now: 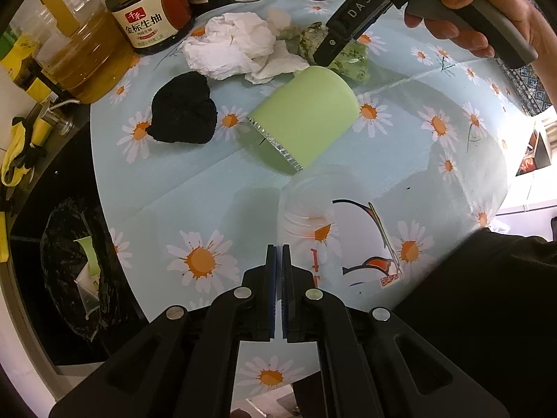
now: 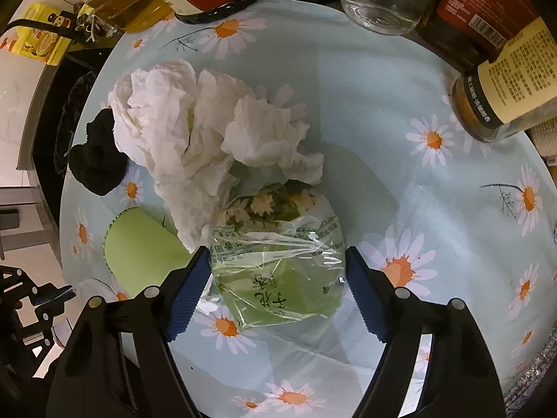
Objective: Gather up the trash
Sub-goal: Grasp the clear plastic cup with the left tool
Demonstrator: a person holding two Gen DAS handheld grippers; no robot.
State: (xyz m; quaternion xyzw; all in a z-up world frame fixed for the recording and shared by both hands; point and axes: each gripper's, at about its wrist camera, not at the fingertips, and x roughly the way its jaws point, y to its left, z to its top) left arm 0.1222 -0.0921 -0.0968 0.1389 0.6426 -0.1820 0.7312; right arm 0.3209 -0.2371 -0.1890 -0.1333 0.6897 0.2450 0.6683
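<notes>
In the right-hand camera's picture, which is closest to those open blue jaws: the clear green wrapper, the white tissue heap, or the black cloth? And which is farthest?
Measured from the right gripper:
1. Clear green wrapper, nearest, lying between the open jaws.
2. White tissue heap, just beyond it, up and to the left.
3. Black cloth, farthest, at the far left, partly behind the tissue.

The soy sauce bottle (image 1: 148, 10), at eleven o'clock in the left wrist view, carries a cream label reading 金标生抽 beneath a red square brand mark; the right gripper (image 1: 322, 56), at one o'clock there, bears the white letters DAS on its black body. In the right wrist view the clear plastic wrapper (image 2: 278, 261) at six o'clock shows upside-down green characters, 花 among them; the jar (image 2: 504, 104) at two o'clock has print too small to read.
</notes>
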